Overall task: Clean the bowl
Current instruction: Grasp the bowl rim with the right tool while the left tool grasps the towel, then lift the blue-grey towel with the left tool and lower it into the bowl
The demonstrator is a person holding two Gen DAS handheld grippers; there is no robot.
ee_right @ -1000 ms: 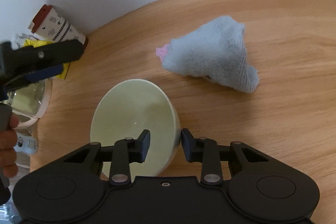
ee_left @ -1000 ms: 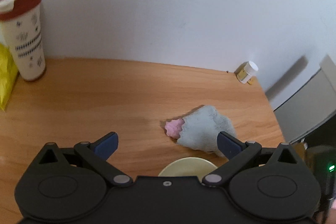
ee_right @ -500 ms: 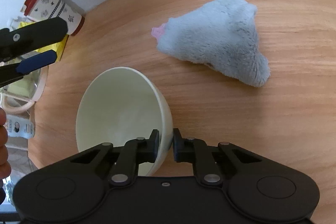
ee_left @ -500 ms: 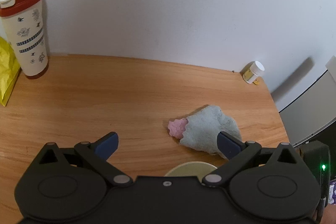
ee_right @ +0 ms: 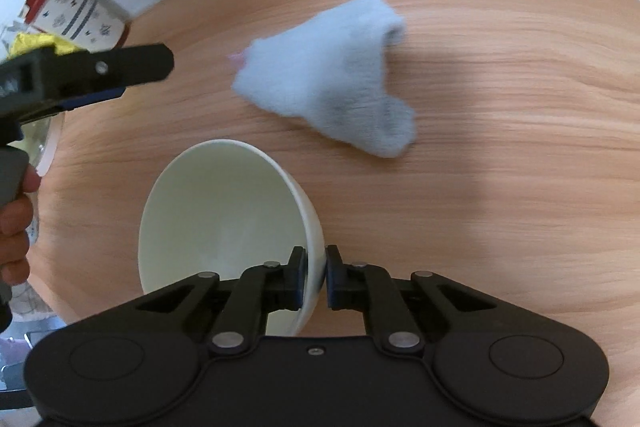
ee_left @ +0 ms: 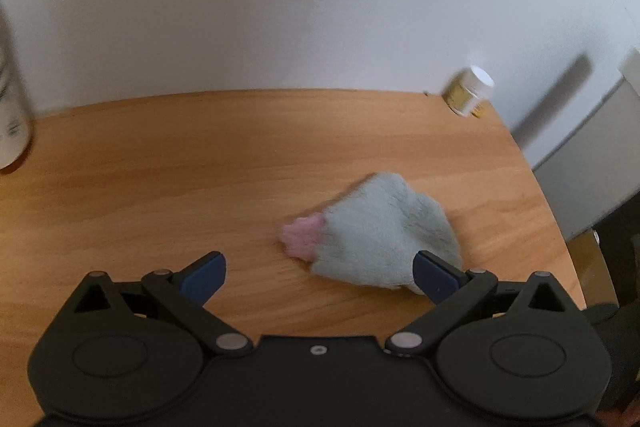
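**The right claw now has the bowl by its rim**

The right claw [ee_right: 316,277] has pinched together on the rim of the cream bowl [ee_right: 224,223]. One pad sits inside the bowl and the other sits outside, with the thin wall squeezed between them. A second ago these pads stood apart on each side of the rim, so the grab has only just been made. The bowl leans on its side, near the front edge of the wooden table [ee_right: 500,187], with its open mouth turned up and to the left.

The left claw [ee_left: 320,277] is spread wide with nothing in it. It has come closer to the fluffy blue cloth [ee_left: 384,235], which lies on the table just past the bowl. One blue pad [ee_left: 434,277] now sits in front of the cloth's edge. A small pink bit [ee_left: 304,237] pokes out of the cloth on one side.

With the bowl held, the wiping can probably start soon. The left claw most likely has to pick up the cloth first. No wiping has happened yet.
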